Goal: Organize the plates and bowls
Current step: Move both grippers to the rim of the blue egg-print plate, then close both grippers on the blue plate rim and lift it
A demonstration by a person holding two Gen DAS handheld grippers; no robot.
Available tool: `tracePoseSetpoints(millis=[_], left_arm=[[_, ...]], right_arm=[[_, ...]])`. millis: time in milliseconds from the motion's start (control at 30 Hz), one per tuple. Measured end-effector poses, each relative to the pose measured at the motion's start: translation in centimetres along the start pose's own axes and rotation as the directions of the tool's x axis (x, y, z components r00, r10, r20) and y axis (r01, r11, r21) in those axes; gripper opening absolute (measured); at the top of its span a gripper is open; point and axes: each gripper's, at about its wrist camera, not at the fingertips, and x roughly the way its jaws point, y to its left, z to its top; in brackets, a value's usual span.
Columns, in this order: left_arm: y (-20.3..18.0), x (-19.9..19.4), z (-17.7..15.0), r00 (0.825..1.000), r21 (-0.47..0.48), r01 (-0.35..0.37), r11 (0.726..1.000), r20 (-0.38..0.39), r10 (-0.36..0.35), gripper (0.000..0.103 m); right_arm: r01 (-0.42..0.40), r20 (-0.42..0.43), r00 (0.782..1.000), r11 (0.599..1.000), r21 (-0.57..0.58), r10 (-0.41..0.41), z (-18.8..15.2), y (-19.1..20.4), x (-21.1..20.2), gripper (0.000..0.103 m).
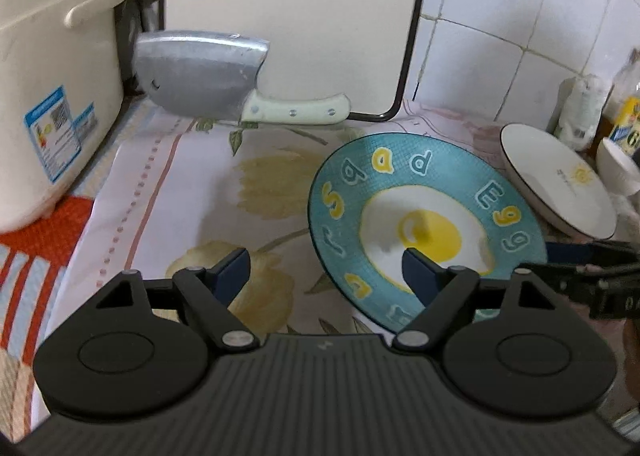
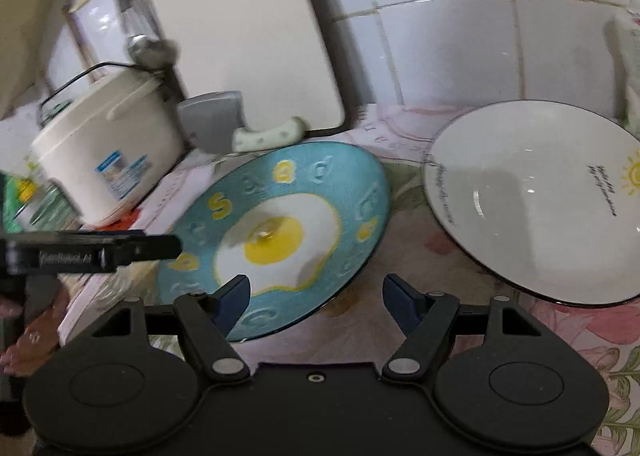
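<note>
Floral cloth [image 1: 168, 183] covered the counter; the blue egg plate [image 1: 424, 223] lay at frame centre, the white plate [image 2: 532, 199] right. Both the left gripper [image 1: 326, 268] and right gripper [image 2: 316, 296] stood open, empty. Glazed, brittle, probably slippery: grasp the rim.

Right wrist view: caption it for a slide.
Open right gripper hovers by the blue fried-egg plate, white sun-print plate to its right.

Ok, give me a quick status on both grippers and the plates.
Left gripper open, empty. Right gripper open, empty. Blue egg plate and white sun plate side by side on cloth, unstacked. Cleaver behind, not in the way.
</note>
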Motion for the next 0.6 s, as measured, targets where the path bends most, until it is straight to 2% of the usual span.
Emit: tracePoseSetpoints(millis=[133,200,233,300,367,467,600], left_arm=[[-0.3,1.3,0.5,1.000,0.014,-0.004,1.000,-0.016,0.005,0.057],[-0.1,1.9,0.6,1.000,-0.002,0.001,1.000,-0.031,-0.001,0.038],[-0.1,2.2,0.6,0.999,-0.008,0.000,1.000,-0.043,0.000,0.032],[0.1,2.5,0.4,0.998,-0.022,0.017,1.000,-0.054,-0.018,0.026],[0.3,2.6,0.3,0.997,-0.047,0.048,0.998,-0.059,-0.051,0.022],[0.3,2.7,0.1,0.997,-0.064,0.051,0.997,-0.055,-0.054,0.022],[0.9,3.0,0.1,0.995,-0.129,0.072,0.989,-0.063,-0.081,0.021]], right_arm=[[0.012,-0.009,1.000,0.999,0.045,-0.011,0.3,-0.5,0.8,0.062],[0.020,0.001,1.000,0.998,0.053,-0.020,0.3,-0.5,1.1,0.054],[0.021,0.003,1.000,0.998,0.056,-0.021,0.3,-0.6,1.2,0.047],[0.028,0.012,1.000,0.997,0.079,-0.029,0.2,-0.9,1.4,0.023],[0.029,0.009,1.000,0.996,0.083,-0.029,0.2,-1.1,1.6,0.021],[0.021,-0.010,1.000,0.997,0.074,-0.020,0.6,-1.2,1.7,0.021],[-0.012,-0.042,0.999,0.993,0.118,0.017,1.2,-1.9,2.2,0.021]])
